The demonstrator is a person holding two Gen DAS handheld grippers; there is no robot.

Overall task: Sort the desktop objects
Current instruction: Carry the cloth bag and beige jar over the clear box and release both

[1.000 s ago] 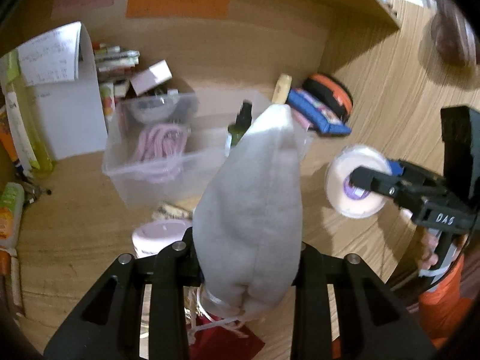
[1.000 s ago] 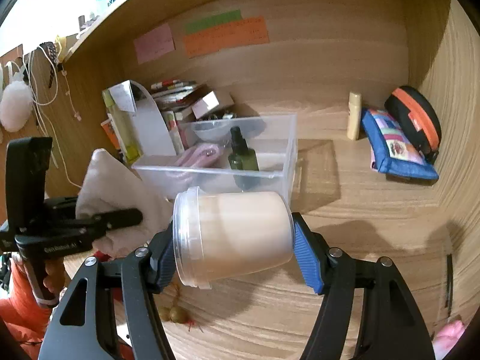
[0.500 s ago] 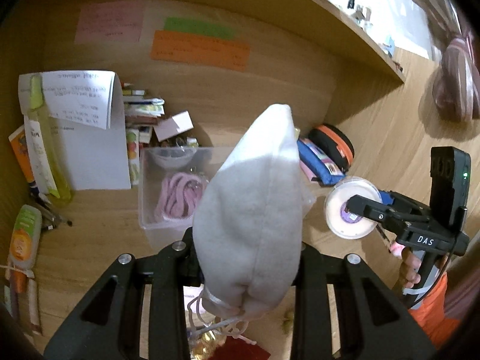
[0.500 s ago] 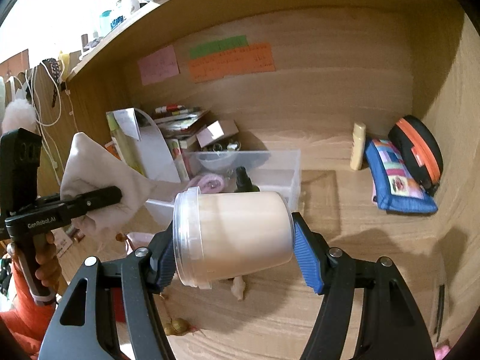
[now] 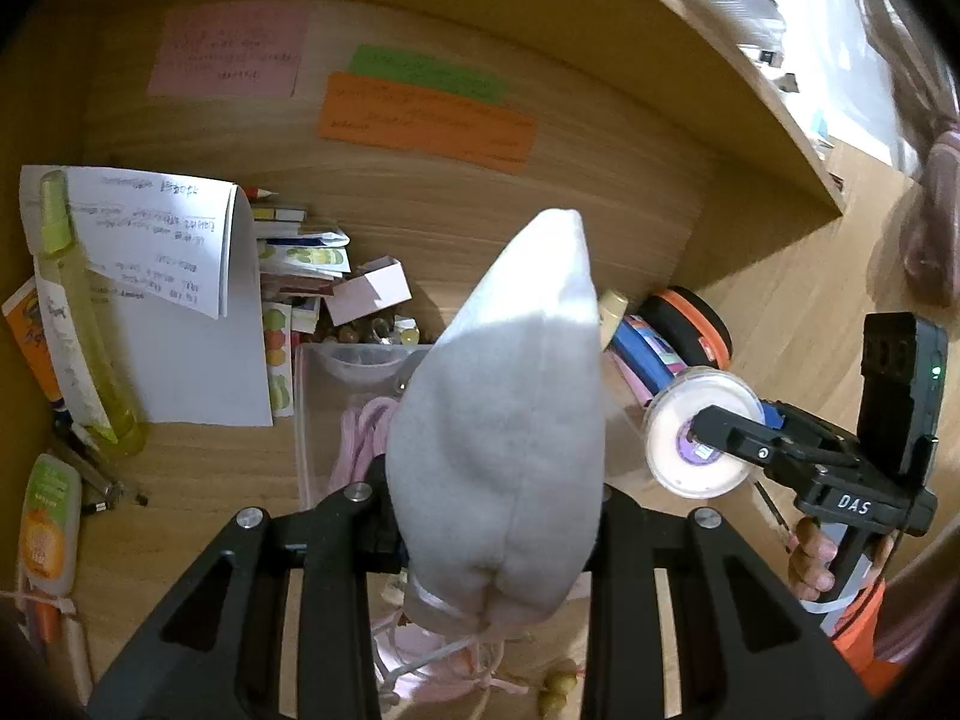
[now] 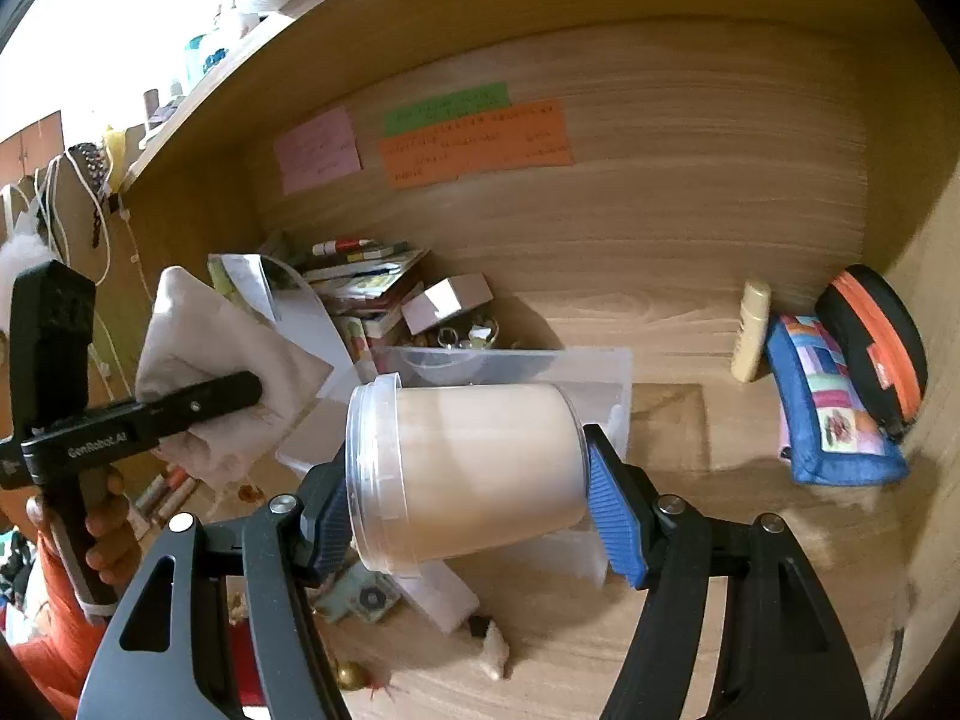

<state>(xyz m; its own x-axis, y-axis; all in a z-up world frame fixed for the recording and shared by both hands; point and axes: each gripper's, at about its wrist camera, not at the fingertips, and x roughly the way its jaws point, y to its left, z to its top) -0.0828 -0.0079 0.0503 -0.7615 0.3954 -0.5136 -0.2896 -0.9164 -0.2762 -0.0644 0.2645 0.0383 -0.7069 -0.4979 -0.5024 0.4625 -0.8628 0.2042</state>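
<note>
My left gripper (image 5: 489, 504) is shut on a pale grey drawstring pouch (image 5: 498, 420), which stands up between the fingers with its tied end hanging below. The pouch hides most of the clear plastic bin (image 5: 312, 372) behind it, where a pink cord (image 5: 360, 438) lies. My right gripper (image 6: 468, 480) is shut on a beige jar (image 6: 480, 468) with a clear lid, held on its side between the blue pads (image 6: 612, 516). The bin (image 6: 540, 354) sits just beyond the jar. Each gripper shows in the other's view: the left gripper (image 6: 198, 402) with the pouch (image 6: 198, 336), and the right gripper (image 5: 732, 438) with the jar (image 5: 696, 438).
A blue pencil case (image 6: 828, 402), a black-and-orange case (image 6: 876, 336) and a cream tube (image 6: 753, 330) stand at the right wall. A curled paper sheet (image 5: 174, 276), a yellow bottle (image 5: 78, 324) and stacked books (image 5: 300, 252) crowd the back left. A shelf runs overhead.
Both grippers have risen and drawn back from the bin, so more of the back wall and its sticky notes shows. Both holds are unchanged.
</note>
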